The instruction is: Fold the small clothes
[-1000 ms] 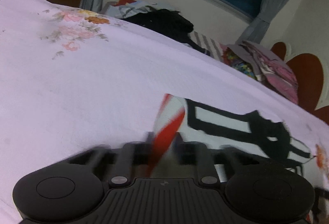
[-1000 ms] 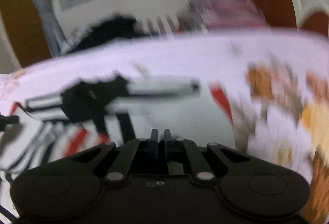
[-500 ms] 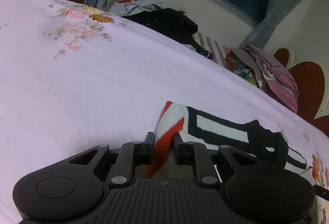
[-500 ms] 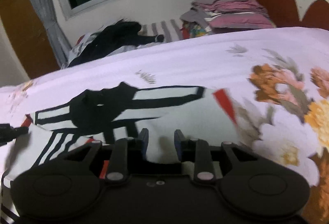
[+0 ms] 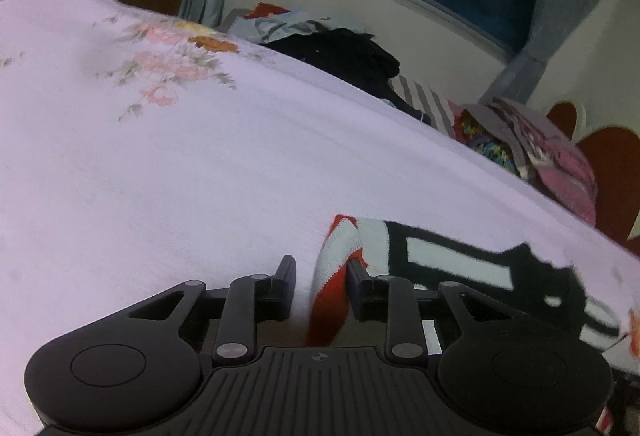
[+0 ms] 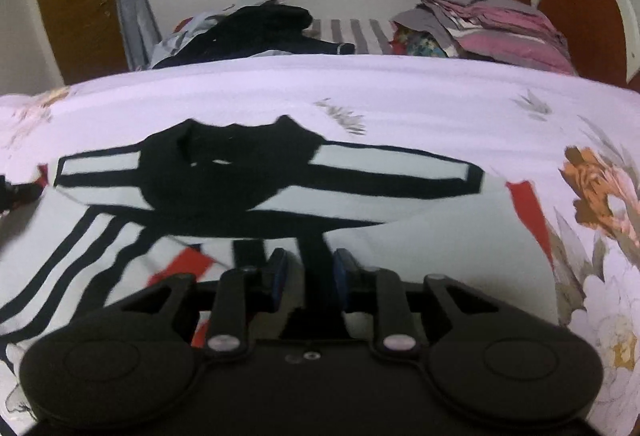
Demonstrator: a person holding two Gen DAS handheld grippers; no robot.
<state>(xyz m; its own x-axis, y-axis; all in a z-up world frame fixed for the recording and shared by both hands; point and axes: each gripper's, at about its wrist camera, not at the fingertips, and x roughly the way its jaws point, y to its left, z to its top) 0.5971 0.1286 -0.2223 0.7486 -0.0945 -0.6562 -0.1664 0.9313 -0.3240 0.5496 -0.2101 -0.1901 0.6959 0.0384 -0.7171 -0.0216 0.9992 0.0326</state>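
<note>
Looking along our left gripper [image 5: 320,272], we see only one end of the shirt [image 5: 452,264]: a red and white sleeve edge lying on the pale floral bedspread [image 5: 200,164]. That sleeve sits between the two fingers, its red part against the right finger [image 5: 356,276] while the left finger stands clear of it on bare cloth; the jaws are opening and do not pinch it.

Our right gripper [image 6: 308,272] gives the fuller picture. The whole shirt [image 6: 248,196] is spread flat across the bedspread [image 6: 400,88], white with black bands, a black collar and red patches, the collar end lying away from us. The fingers hover low over the white front with a black stripe running between them; the jaws are closing, still apart, and we cannot tell whether they touch the fabric.

Only this view shows both far piles squarely: dark clothes [image 6: 256,24] on the left, folded pink and grey linens [image 6: 496,24] on the right.
</note>
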